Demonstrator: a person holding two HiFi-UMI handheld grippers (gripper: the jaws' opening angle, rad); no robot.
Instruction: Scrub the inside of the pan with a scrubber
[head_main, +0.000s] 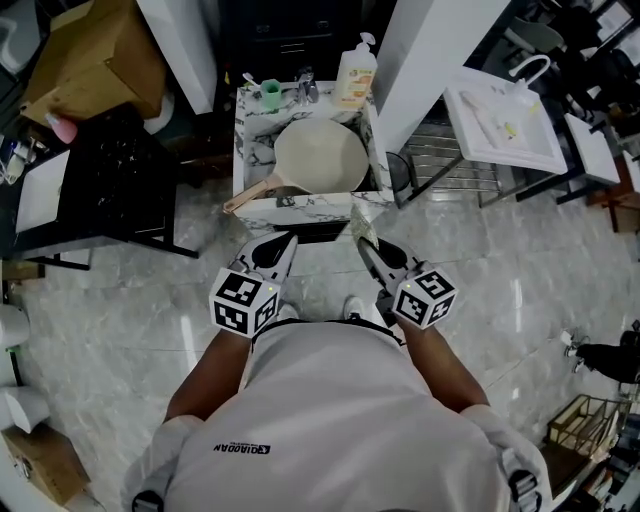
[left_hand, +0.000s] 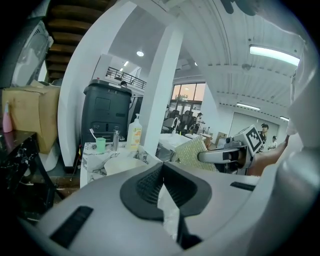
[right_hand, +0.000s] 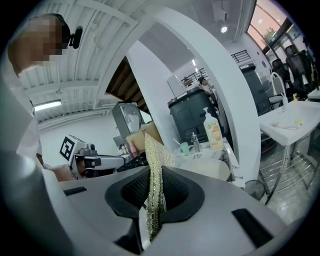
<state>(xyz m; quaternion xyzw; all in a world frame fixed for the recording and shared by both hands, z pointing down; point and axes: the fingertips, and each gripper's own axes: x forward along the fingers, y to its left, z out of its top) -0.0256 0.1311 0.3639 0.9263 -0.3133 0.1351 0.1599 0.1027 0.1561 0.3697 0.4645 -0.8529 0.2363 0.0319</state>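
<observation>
The pan (head_main: 320, 155) is seen lying in the basin of the marble-patterned sink unit (head_main: 300, 208), its inside facing up and its handle (head_main: 250, 196) reaching over the front left corner. Both grippers are held over the floor, short of the unit's front edge, so no scrubbing can yet be said to be under way. The right gripper (right_hand: 152, 172) is clamped on the scrubber (right_hand: 155, 150), a thin glittering mesh sheet that is pinched by its lower part and left standing free above the jaws. The left gripper (left_hand: 162, 167) is pressed together with nothing between its jaws. The main risk is judged to lie in the unheld pan: if the scrubber is pressed and dragged inside it while the handle is not steadied, the pan may be spun or slid in the basin. For the handle to be taken, the left jaws would first have to be spread. The floppy sheet may also be folded over or pulled out of the pinch under pressure, so that bare jaw tips are scraped on the coating. The cup (head_main: 271, 95) and soap bottle (head_main: 356, 72) along the back edge could be knocked by an overlong stroke.
</observation>
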